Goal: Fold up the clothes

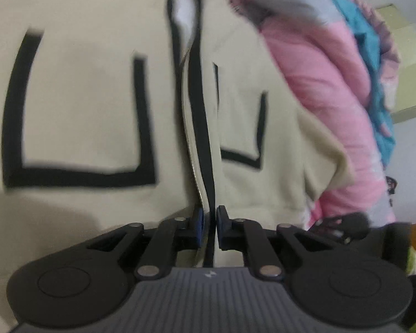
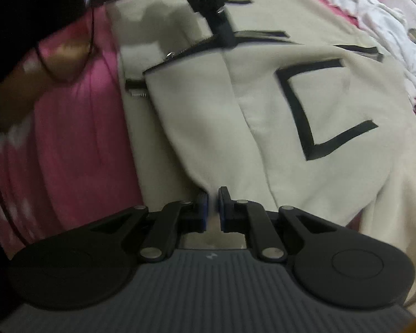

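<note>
The cream jacket (image 1: 97, 105) with black trim lines lies spread over a pink bedspread (image 1: 319, 77), which has grey and blue patches near its far edge. The left gripper (image 1: 210, 229) is closed on the jacket's black-edged front opening (image 1: 199, 111), and the strip of cloth runs up from between its pads. In the right wrist view, the right gripper (image 2: 213, 208) is pinched on a fold of the same cream jacket (image 2: 332, 166) close to the near edge of the bedspread (image 2: 77, 144), and the cloth rises from its narrow gap. The other gripper (image 2: 222, 32) shows in the upper part of this view, holding the black-edged hem. A white garment (image 2: 374, 19) lies crumpled at the far right corner of the bedspread. Both views are slightly blurred
</note>
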### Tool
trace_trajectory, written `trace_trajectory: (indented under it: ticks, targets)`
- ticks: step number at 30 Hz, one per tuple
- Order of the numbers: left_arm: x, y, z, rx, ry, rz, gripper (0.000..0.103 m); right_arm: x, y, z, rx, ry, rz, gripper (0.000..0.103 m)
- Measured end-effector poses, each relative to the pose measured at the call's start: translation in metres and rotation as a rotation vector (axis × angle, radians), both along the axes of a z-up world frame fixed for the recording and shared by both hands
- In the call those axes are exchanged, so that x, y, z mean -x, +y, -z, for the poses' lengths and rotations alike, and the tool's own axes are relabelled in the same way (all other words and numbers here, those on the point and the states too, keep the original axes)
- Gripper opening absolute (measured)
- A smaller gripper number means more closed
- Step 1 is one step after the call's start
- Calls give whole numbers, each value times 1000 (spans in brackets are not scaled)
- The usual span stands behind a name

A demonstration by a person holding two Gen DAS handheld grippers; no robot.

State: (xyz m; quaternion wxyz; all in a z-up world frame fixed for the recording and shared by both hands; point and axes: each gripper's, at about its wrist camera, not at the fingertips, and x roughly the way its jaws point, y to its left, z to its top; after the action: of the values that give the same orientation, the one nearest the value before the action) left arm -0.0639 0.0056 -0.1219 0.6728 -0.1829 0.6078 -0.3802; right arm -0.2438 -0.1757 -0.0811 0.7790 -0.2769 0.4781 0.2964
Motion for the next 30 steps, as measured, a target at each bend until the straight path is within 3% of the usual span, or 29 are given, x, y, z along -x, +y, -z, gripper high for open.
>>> trace_trajectory:
  ticks: [2,4,7,8,11,13,19,25,30]
  targets:
    - [4,1,0,1,-3,20,31,1,4,0,23,-18,-14,8]
    - [8,-2,1,-18,-21,43,34,1,7,0,37,-31,-19,12]
    - [13,-7,2,-58,-59,67,29,1,11,10,67,-48,-26,15]
    - [15,-9,3,-81,-76,68,21,1,12,14,77,-56,-26,14]
    - [22,-9,-2,-123,-131,88,10,3,15,14,87,-58,-31,5]
    - [26,-9,-8,-122,-144,121,8,7,14,2,75,-29,-59,3]
    - [40,-12,-16,-144,-177,215,8,17,8,-30,71,13,-108,3]
    - [44,-15,-11,-182,-217,255,9,18,8,-12,87,45,-114,3]
    - [44,-19,-19,-205,-227,300,19,13,3,3,88,100,-98,6]
